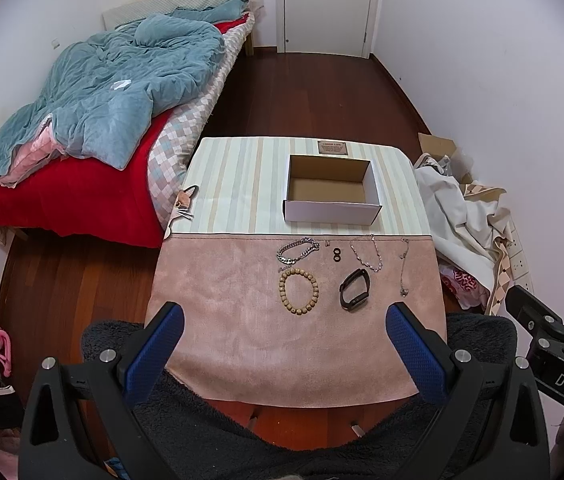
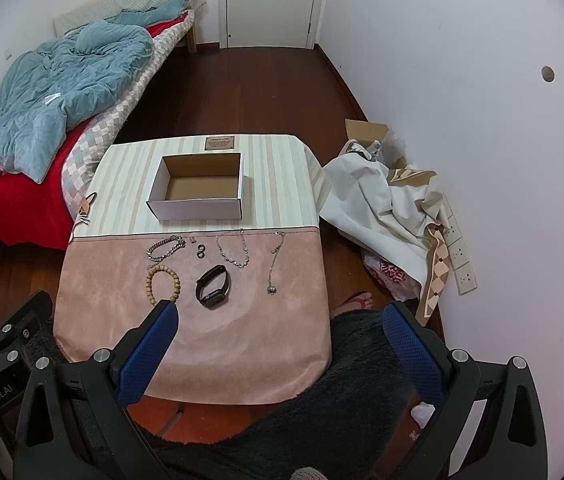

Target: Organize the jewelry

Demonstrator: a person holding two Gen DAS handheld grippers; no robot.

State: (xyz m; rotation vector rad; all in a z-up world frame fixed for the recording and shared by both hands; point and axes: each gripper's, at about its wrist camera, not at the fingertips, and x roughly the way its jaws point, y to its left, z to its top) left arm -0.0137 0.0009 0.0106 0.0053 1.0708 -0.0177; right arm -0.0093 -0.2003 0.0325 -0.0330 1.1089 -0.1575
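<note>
Both grippers hover w/ jaws wide apart, holding nothing: left gripper (image 1: pixel 284 344) over the near pink half of the surface (image 1: pixel 241 320), right gripper (image 2: pixel 279 344) at its near right edge. Jewelry lies mid-surface: bead bracelet (image 1: pixel 298 291), black band (image 1: pixel 355 290), chain bracelet (image 1: pixel 297 250), thin chains. Open box (image 1: pixel 332 190) sits behind, on the striped half.

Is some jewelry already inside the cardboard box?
No, the cardboard box shows only its bare brown floor, and the wooden bead bracelet and the other pieces lie on the pink cloth.
</note>
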